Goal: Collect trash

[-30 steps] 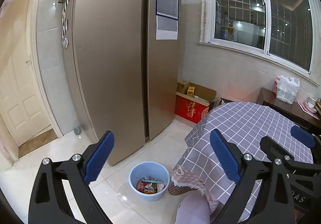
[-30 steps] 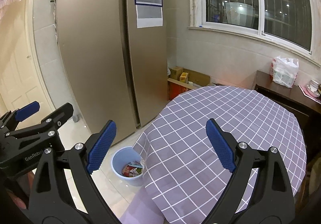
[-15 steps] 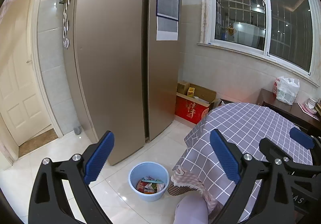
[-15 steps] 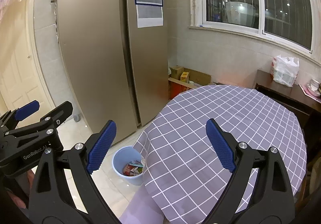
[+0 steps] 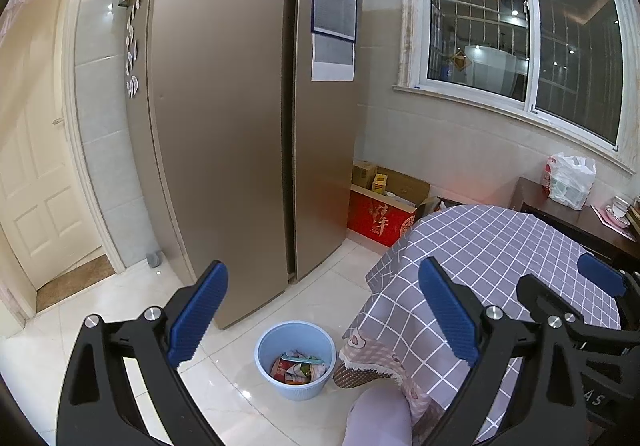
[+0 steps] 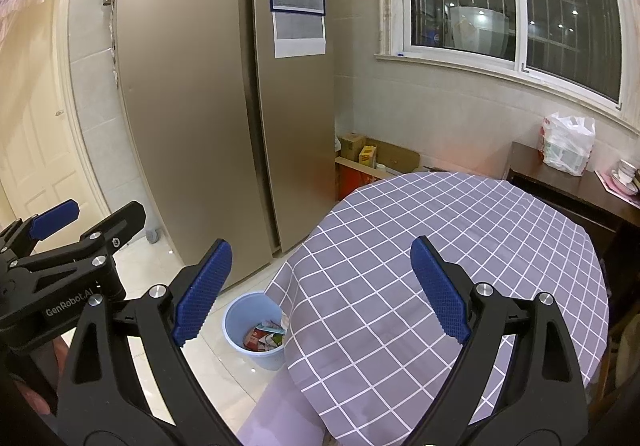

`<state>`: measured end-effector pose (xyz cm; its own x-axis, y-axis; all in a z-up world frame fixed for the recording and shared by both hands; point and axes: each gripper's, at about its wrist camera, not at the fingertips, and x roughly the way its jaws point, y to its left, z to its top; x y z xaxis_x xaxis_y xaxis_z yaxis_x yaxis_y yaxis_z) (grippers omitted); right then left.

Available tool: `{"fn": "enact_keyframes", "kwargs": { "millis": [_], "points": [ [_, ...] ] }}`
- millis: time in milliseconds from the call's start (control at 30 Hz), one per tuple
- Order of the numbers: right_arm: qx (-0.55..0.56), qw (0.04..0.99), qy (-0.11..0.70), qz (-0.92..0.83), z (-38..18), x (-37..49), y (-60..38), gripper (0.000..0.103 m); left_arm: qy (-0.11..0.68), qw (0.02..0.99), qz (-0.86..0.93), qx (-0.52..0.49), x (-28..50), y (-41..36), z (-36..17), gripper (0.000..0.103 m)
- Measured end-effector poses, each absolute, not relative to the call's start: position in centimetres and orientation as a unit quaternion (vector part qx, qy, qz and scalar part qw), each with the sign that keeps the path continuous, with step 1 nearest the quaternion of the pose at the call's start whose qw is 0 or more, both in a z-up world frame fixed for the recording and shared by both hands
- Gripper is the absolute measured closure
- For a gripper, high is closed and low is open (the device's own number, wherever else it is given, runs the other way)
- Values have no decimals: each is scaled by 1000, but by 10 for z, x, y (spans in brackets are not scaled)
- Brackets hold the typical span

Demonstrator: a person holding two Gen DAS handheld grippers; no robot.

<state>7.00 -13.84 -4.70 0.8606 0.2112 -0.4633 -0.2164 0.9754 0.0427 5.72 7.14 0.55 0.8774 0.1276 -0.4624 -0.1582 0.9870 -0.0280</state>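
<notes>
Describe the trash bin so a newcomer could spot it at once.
Find the tall bronze refrigerator; on the white tiled floor in front of it, beside the round table's checked tablecloth, stands the trash bin. It is a small, round, pale blue plastic pail, open-topped and holding colourful wrappers, unlike the red cardboard box against the wall.

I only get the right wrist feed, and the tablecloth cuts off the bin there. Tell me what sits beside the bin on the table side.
Observer: In the left wrist view, a patterned chair cushion pokes out from under the tablecloth, right beside the blue bin. I cannot tell whether they touch.
Operator: Confirm the left gripper is free.
Observer: The left gripper is open, with nothing between its fingers.
Operator: Report the bin's fill.
Observer: Wrappers lie low in it, well under the rim.
</notes>
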Motion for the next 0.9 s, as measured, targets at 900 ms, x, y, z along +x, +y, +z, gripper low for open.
{"fn": "enact_keyframes", "kwargs": {
  "millis": [900],
  "points": [
    [11,958,259,121,-51,74,-137,14,239,967,82,-27,56,67,6,9]
  ]
}}
